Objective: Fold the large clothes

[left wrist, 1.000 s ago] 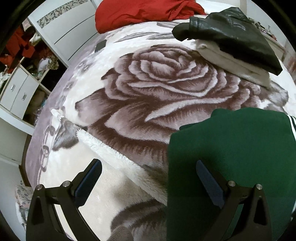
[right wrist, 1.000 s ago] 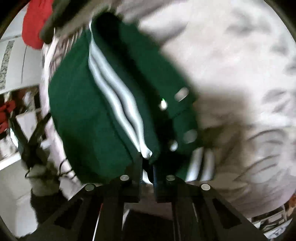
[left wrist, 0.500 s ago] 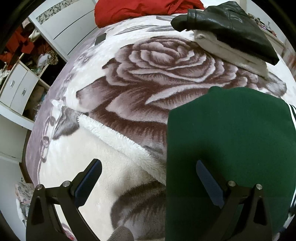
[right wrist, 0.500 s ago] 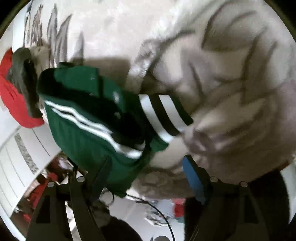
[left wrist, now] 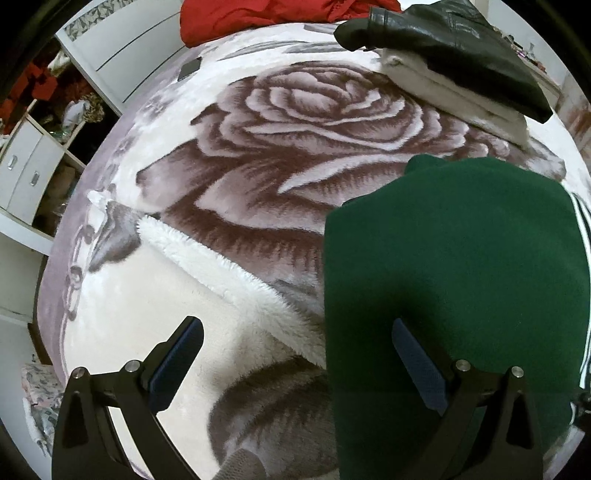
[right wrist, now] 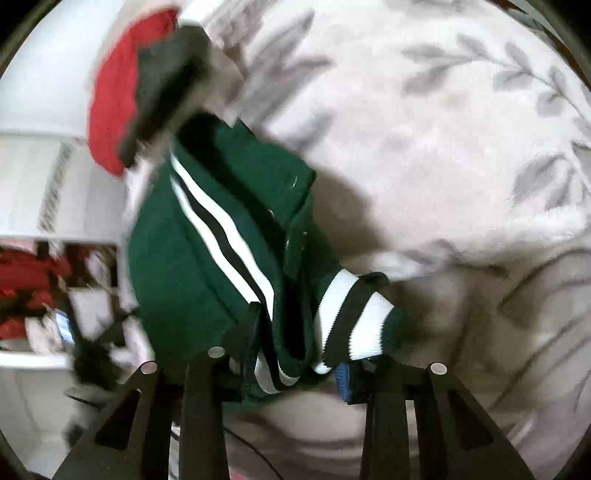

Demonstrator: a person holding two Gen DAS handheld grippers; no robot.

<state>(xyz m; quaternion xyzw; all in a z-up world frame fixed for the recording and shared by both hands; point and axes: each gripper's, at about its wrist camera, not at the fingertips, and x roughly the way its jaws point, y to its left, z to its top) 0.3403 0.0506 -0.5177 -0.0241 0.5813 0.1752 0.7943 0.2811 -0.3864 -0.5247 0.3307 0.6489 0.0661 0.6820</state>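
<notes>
A dark green jacket [left wrist: 454,280] with white and black striped trim lies folded on the rose-patterned blanket [left wrist: 295,122]. My left gripper [left wrist: 295,354] is open and empty, its right finger over the jacket's near edge. In the right wrist view the jacket [right wrist: 207,258] is bunched, with its striped cuff [right wrist: 354,314] near the fingers. My right gripper [right wrist: 295,350] is open, and the jacket's striped hem and folds lie between its fingers.
A black leather jacket [left wrist: 450,48] lies on folded white clothes [left wrist: 454,96] at the far right. A red garment [left wrist: 266,14] lies at the bed's far end. White drawers [left wrist: 26,173] and a cabinet stand left of the bed.
My right gripper opened, letting go of the jacket hem, then moved back close to the bunched jacket. The left view shifted slightly nearer over the jacket; the left gripper stayed open.
</notes>
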